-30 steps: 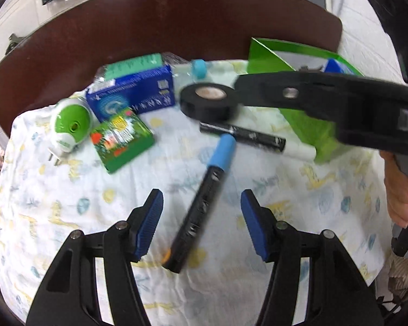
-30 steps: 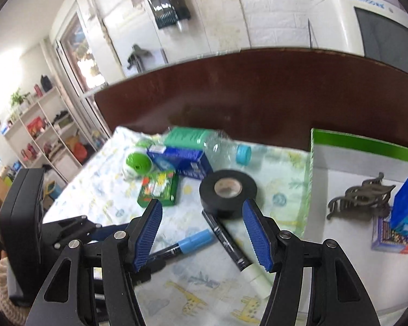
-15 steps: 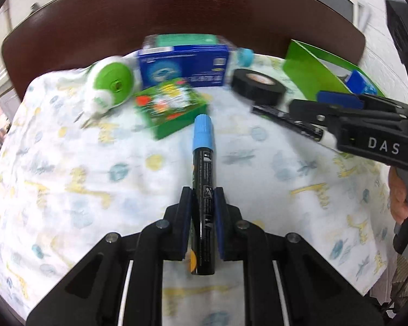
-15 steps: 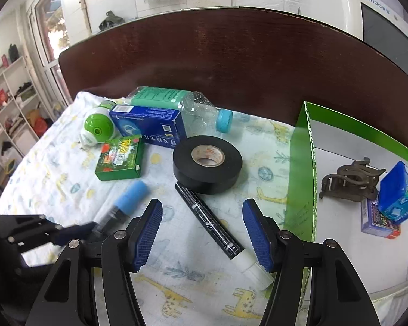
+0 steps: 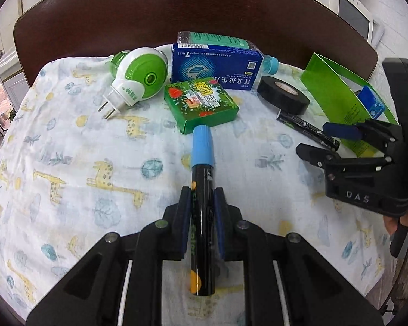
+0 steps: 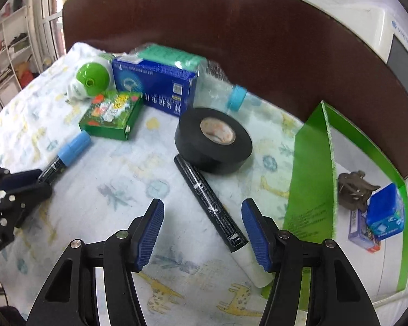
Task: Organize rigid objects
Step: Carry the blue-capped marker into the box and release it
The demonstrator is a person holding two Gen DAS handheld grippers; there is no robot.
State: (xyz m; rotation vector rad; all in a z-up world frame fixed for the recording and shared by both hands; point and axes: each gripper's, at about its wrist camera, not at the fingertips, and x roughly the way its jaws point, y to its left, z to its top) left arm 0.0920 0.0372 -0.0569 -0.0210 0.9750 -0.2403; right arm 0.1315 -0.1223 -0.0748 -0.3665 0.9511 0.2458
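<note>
The left gripper (image 5: pixel 201 212) has its two blue pads pressed on the black barrel of the blue-cap marker (image 5: pixel 201 190), so the jaws are closed on it with no gap. The marker's long axis runs straight forward along the fingers: its tail end sticks out behind the pads, toward the camera, and the blue cap points ahead, close to the green box (image 5: pixel 201 103).

The right gripper (image 6: pixel 204 228) stands about half open and holds nothing. Between its pads, but much closer to the right pad, lies the white-cap marker (image 6: pixel 212 203). Its long axis is not along the fingers; it goes diagonally, with the white cap near and just beside the right pad, and the black end far and to the left, close against the tape roll (image 6: pixel 213 144). I judge that this marker is the next thing for the right hand, which is clearly the nearer one. The jaws would close across the barrel at a slant, so a small roll of the wrist seems needed first.

Further to the right of the right fingers stands the green tray (image 6: pixel 310 190), which already has some small things inside. It is probably where both markers should go, and the right hand is nearer to it
</note>
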